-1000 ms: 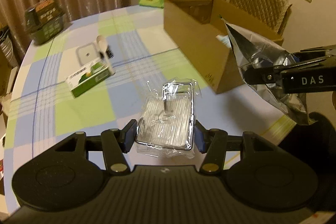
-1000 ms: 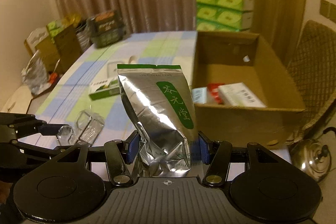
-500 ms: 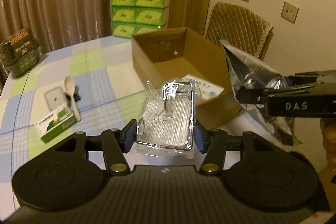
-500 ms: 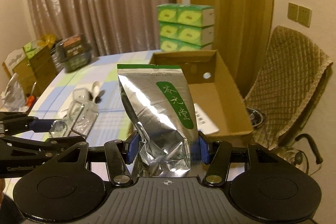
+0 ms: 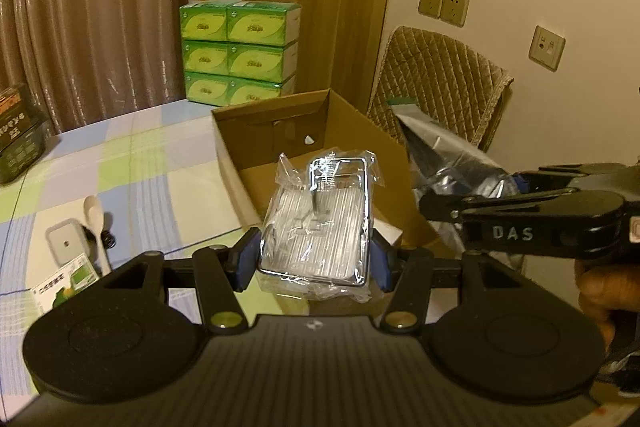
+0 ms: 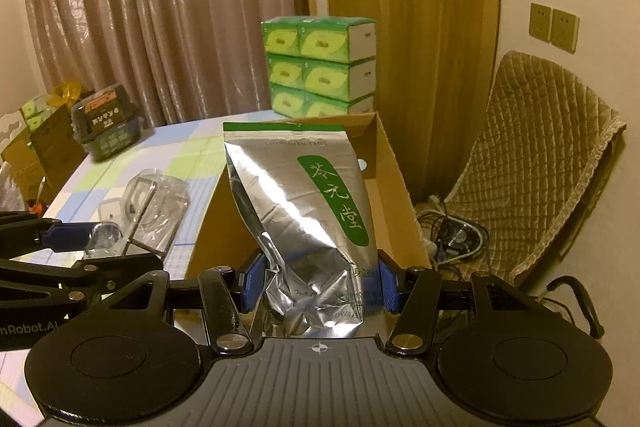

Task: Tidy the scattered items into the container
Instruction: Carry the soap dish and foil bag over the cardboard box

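Note:
My left gripper (image 5: 314, 263) is shut on a chrome wire rack wrapped in clear plastic (image 5: 320, 223), held in the air just before the near end of the open cardboard box (image 5: 276, 119). That rack (image 6: 154, 211) also shows at the left of the right wrist view. My right gripper (image 6: 318, 285) is shut on a silver foil pouch with a green label (image 6: 304, 203), upright in front of the same cardboard box (image 6: 386, 163). From the left wrist view the pouch (image 5: 448, 155) hangs by the box's right wall. White packets lie in the box, mostly hidden.
On the checked tablecloth (image 5: 140, 155) lie a white spoon (image 5: 96, 219), a small white container (image 5: 66, 247) and a green-and-white carton (image 5: 66, 287). A dark basket (image 6: 106, 131) stands far left. Stacked green tissue boxes (image 5: 240, 51) and a quilted chair (image 6: 536, 167) stand behind.
Both grippers have travelled toward the cardboard box with their loads and risen a little. The box now lies straight ahead of each; the spoon and carton have slid to the left edge.

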Demonstrator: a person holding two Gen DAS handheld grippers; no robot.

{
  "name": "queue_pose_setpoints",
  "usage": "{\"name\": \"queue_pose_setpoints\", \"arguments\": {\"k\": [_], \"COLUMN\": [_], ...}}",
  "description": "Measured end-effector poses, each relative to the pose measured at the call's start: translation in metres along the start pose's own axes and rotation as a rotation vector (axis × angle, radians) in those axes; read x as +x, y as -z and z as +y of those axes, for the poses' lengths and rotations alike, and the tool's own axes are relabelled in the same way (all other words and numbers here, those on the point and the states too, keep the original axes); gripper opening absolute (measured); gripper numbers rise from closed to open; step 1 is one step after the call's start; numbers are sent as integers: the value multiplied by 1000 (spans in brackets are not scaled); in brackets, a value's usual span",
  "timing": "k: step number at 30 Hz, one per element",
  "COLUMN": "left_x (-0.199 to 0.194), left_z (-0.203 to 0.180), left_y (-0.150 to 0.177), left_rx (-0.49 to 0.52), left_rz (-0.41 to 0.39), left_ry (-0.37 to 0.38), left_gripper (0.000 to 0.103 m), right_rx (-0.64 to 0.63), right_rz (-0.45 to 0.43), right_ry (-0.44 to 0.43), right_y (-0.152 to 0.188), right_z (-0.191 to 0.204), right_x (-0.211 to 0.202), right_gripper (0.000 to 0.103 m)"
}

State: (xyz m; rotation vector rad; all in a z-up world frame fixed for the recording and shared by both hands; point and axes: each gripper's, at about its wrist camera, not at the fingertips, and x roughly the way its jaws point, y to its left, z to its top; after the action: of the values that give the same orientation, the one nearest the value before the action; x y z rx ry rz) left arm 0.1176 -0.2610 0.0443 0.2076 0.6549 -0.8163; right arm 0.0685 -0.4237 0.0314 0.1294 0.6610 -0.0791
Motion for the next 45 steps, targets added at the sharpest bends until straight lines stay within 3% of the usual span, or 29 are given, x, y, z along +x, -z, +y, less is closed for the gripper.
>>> {"name": "queue_pose_setpoints", "arguments": {"k": [26, 45], "left_x": [75, 96], "left_z": [2, 12], "left_y": [-25, -27], "left_rx": [-28, -53], "left_rz": [24, 25], "left_ry": [16, 21], "left_gripper": [50, 50], "right_rx": [58, 55], "right_rz": [37, 51], "right_ry": [13, 22], "right_y": [-26, -35], "right_z": [-35, -34], "right_x": [58, 81], "right_gripper": [53, 53]}}
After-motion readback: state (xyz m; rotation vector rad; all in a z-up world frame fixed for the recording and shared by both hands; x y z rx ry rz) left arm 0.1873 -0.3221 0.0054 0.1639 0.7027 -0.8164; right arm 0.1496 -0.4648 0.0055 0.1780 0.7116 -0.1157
